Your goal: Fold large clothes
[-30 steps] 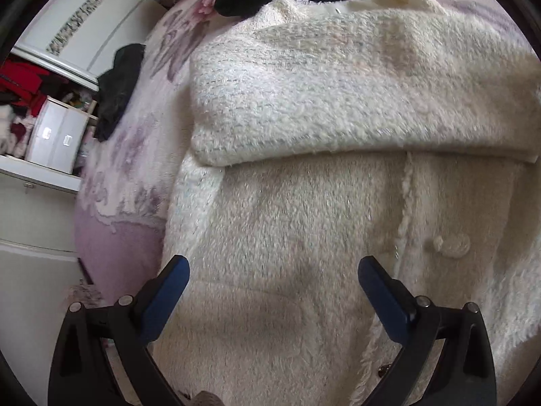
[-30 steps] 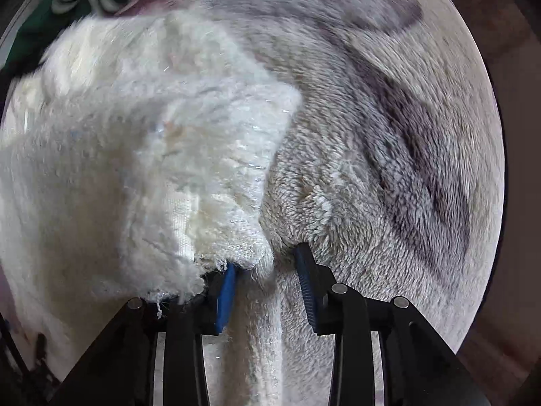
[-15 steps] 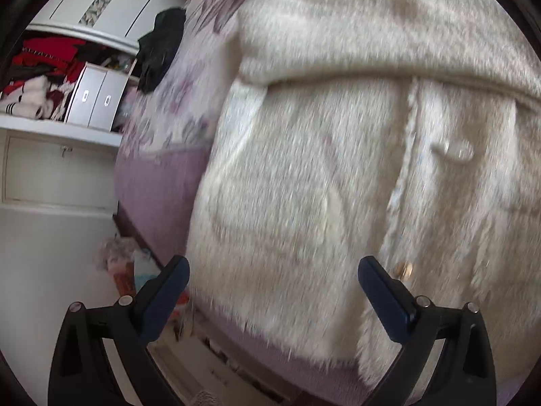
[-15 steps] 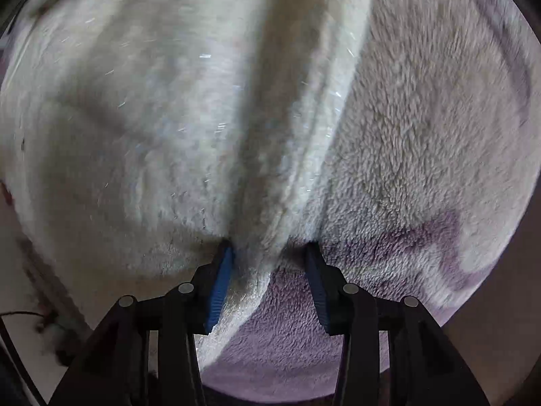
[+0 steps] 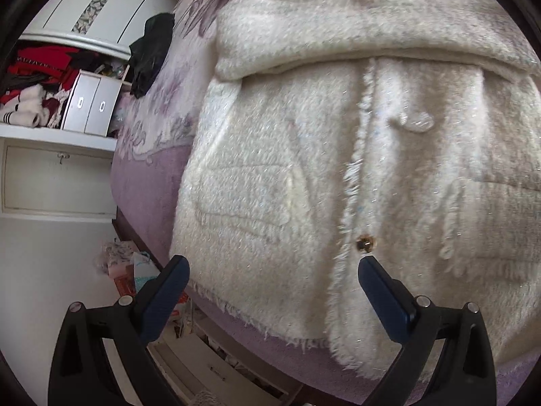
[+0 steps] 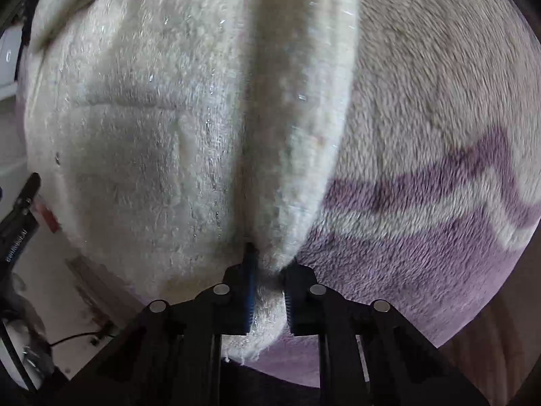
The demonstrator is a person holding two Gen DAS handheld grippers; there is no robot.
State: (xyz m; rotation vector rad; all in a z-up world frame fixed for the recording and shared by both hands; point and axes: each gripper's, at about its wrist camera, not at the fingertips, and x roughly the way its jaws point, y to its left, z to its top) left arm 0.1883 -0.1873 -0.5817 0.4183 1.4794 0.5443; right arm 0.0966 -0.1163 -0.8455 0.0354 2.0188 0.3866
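A cream fuzzy jacket lies spread on a purple and cream blanket on a bed, its sleeve folded across the top and a gold button near the front edge. My left gripper is open and empty, just above the jacket's fringed hem. In the right wrist view my right gripper is shut on a raised fold at the side of the jacket, pinching it at the hem. The blanket lies to the right of the fold.
An open white wardrobe with red and white clothes stands left of the bed. A black garment lies on the bed's far left. Bags and clutter sit on the floor by the bed edge.
My left gripper has pulled back toward the hem, showing the bed edge and floor. My right gripper has moved down the jacket's side to the hem and closed on the fold.
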